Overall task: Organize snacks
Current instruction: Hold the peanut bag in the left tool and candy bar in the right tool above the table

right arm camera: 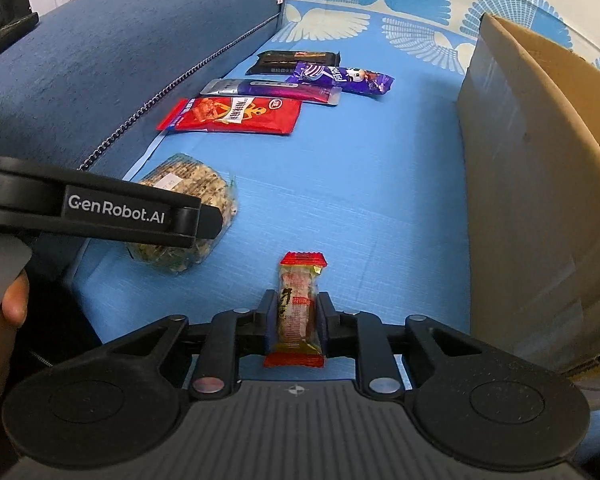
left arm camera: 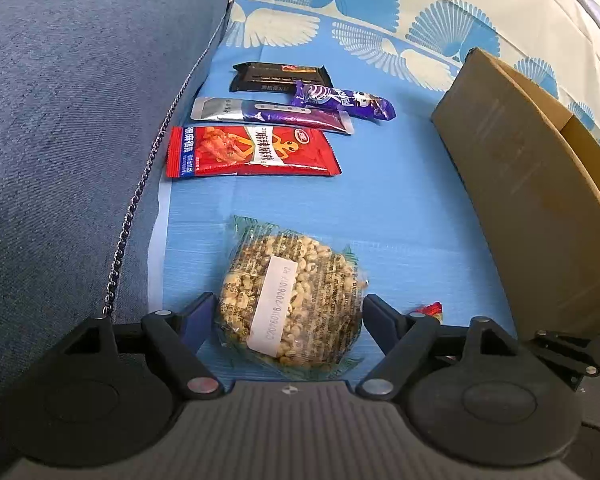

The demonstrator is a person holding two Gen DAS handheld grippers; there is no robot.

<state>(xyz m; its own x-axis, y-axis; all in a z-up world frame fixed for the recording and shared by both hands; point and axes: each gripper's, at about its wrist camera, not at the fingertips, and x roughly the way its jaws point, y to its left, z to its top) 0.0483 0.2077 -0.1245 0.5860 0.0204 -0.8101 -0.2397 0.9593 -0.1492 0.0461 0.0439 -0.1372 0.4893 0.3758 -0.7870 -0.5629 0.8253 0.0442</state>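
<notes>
My left gripper (left arm camera: 290, 314) has its fingers on both sides of a round clear-wrapped puffed-grain cake (left arm camera: 296, 300) that lies on the blue sheet; they touch or nearly touch its wrapper. The cake also shows in the right wrist view (right arm camera: 192, 196), partly behind the left gripper's body (right arm camera: 100, 208). My right gripper (right arm camera: 294, 314) is shut on a small red-ended sausage snack (right arm camera: 298, 308). Farther back lie a red packet (left arm camera: 252, 152) (right arm camera: 232, 116), a silver-purple stick pack (left arm camera: 272, 114) (right arm camera: 272, 90), a purple wrapper (left arm camera: 344, 100) (right arm camera: 340, 78) and a black bar (left arm camera: 280, 76) (right arm camera: 296, 62).
An open cardboard box (left arm camera: 528, 184) (right arm camera: 540, 184) stands on the right. A dark blue cushion with a chain trim (left arm camera: 60, 140) (right arm camera: 120, 60) borders the left. The blue sheet (left arm camera: 400, 200) (right arm camera: 360, 200) lies between them.
</notes>
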